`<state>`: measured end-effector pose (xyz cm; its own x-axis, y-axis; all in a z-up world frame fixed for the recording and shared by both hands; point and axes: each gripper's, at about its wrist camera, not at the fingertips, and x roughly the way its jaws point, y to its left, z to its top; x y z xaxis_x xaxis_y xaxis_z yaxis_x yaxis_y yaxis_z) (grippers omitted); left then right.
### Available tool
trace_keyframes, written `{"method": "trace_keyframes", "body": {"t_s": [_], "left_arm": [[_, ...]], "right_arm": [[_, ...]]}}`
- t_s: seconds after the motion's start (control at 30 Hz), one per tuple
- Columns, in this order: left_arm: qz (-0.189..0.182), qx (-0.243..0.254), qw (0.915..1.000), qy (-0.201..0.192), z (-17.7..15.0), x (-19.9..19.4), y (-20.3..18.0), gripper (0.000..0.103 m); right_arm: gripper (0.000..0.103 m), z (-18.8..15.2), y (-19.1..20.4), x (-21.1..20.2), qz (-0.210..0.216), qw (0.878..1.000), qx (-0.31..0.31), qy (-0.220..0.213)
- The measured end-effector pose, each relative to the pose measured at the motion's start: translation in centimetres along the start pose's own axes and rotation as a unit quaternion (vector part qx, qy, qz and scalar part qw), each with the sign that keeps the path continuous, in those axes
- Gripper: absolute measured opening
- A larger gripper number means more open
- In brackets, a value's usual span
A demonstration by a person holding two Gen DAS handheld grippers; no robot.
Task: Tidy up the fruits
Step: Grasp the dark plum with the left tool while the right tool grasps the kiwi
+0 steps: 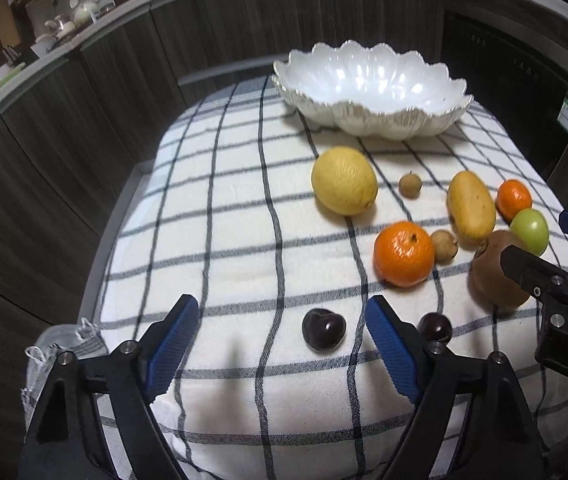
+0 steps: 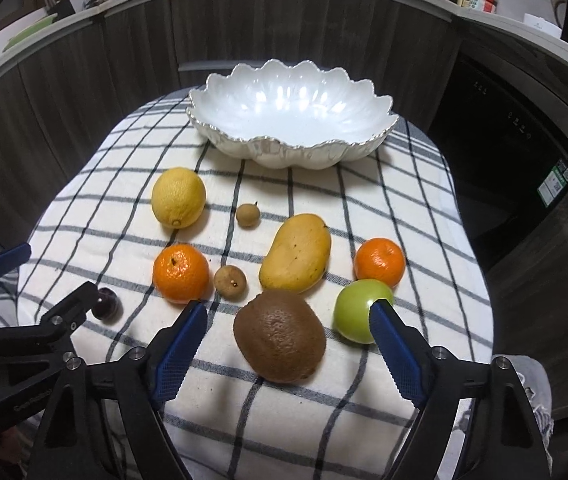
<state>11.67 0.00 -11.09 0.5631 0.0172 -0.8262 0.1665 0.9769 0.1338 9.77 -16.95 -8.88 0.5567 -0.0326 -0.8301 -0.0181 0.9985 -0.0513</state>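
A white scalloped bowl (image 1: pixel 372 88) (image 2: pixel 292 120) stands empty at the far end of a checked cloth. In front of it lie a lemon (image 2: pixel 179 197), a mango (image 2: pixel 296 254), two oranges (image 2: pixel 181 268) (image 2: pixel 380 262), two small brown longans (image 2: pixel 248 215) (image 2: pixel 230 277), a green fruit (image 2: pixel 358 316), a brown kiwi (image 2: pixel 280 336) and two dark cherries (image 1: pixel 323 328) (image 1: pixel 435 327). My left gripper (image 1: pixel 280 320) is open above the cloth, with one cherry between its fingers. My right gripper (image 2: pixel 288 324) is open, with the kiwi between its fingers.
The checked cloth (image 1: pixel 212 216) covers a small table that drops off on all sides. Dark wood cabinet fronts (image 1: pixel 84 128) curve behind it, and a dark appliance (image 2: pixel 516 152) stands at the right. The left half of the cloth holds no fruit.
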Motion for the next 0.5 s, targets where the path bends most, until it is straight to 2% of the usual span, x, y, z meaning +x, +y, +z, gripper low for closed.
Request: {"method": "trace_keyframes", "body": {"t_s": [0.23, 0.4, 0.5], "left_arm": [[-0.010, -0.006, 0.9997, 0.024, -0.3, 1.6, 0.0, 0.076], [-0.019, -0.003, 0.9990, 0.040, -0.6, 2.7, -0.3, 0.067], [-0.024, 0.004, 0.9987, 0.043, -0.7, 3.0, -0.6, 0.060]], "right_arm": [[0.083, -0.4, 0.3, 1.9, 0.002, 1.000, -0.004, 0.026], [0.074, -0.7, 0.4, 3.3, 0.013, 0.999, -0.004, 0.045], [0.073, -0.9, 0.2, 3.9, 0.017, 0.998, -0.001, 0.054]]}}
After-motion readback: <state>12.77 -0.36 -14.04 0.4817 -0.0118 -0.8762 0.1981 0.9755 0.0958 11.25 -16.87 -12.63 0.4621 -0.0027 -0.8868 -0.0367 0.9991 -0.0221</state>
